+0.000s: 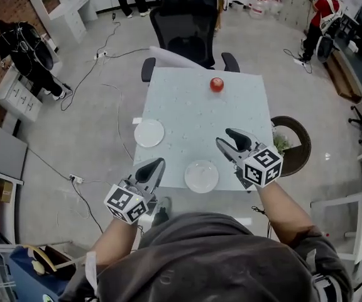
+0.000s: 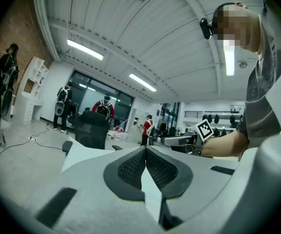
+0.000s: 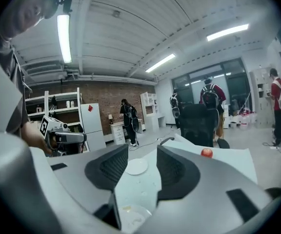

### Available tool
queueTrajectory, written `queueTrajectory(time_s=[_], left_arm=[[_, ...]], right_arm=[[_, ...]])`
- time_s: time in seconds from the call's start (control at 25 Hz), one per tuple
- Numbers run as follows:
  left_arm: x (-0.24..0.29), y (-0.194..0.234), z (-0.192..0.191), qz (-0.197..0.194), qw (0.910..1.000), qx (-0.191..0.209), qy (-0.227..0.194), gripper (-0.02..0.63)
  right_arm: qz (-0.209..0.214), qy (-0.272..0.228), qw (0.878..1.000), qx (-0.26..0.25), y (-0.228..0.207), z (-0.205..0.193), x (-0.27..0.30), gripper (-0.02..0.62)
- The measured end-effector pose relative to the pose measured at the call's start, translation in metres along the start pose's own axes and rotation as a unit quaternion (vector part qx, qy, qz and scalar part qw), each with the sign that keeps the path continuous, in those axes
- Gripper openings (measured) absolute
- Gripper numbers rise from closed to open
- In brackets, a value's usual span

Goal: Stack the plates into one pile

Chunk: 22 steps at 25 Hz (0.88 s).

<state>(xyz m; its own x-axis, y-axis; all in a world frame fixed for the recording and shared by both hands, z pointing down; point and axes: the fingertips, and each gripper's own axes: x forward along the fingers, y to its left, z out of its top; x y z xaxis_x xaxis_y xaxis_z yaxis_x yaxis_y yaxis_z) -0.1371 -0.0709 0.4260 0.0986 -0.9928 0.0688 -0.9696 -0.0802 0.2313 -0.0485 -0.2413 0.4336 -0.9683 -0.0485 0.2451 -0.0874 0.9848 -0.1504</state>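
Fingers of the left gripper [image 1: 159, 164] look pressed together in the head view. Those of the right gripper [image 1: 225, 137] stand a little apart. Both grippers hang over the near end of the table [image 1: 244, 99] and hold nothing. The near plate [image 1: 201, 176] lies between them, lower down, by the near edge. The far plate [image 1: 149, 133] lies at the table's left edge, apart from the first one. A red apple [image 1: 216, 84] sits at the far end.

In the left gripper view, the two pads [image 2: 130, 167] meet at their tips with nothing between them. No plate shows here.

In the right gripper view, there is a gap between the jaws, and it is empty. Through it the far plate [image 3: 137, 166] shows farther off. The near plate [image 3: 133, 218] lies low under the jaws and does not touch them.

The plates look hard, thin, smooth and light. I think they could slip and might chip. The rim is the best place to grab, with one finger over it and one under.
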Motion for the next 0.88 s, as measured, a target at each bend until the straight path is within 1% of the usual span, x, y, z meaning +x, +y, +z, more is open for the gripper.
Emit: queueTrajectory(time_s=[0.12,0.24,0.32,0.44,0.56,0.64,0.88], left_arm=[[-0.026,0.035,0.009,0.026,0.9996,-0.002,-0.015,0.006],[-0.048,0.077,0.015,0.038,0.9991,0.007,-0.016,0.006],[-0.060,0.108,0.017,0.042,0.9989,0.013,-0.012,0.006],[-0.075,0.151,0.015,0.045,0.9990,0.006,-0.005,0.006],[-0.083,0.193,0.008,0.043,0.9991,-0.007,0.006,0.006],[-0.084,0.215,0.001,0.037,0.9991,-0.015,0.014,0.006],[-0.086,0.259,-0.020,0.016,0.9984,-0.040,0.037,0.006]], right_arm=[[0.023,0.026,0.999,0.005,0.016,0.002,0.043,0.181],[0.037,0.061,0.997,0.023,0.028,-0.005,0.099,0.184],[0.041,0.093,0.994,0.041,0.033,-0.019,0.140,0.186],[0.041,0.152,0.985,0.067,0.036,-0.050,0.197,0.187],[0.038,0.213,0.972,0.097,0.032,-0.086,0.246,0.187],[0.034,0.244,0.960,0.130,0.025,-0.110,0.272,0.187],[0.016,0.308,0.925,0.223,0.007,-0.166,0.323,0.186]])
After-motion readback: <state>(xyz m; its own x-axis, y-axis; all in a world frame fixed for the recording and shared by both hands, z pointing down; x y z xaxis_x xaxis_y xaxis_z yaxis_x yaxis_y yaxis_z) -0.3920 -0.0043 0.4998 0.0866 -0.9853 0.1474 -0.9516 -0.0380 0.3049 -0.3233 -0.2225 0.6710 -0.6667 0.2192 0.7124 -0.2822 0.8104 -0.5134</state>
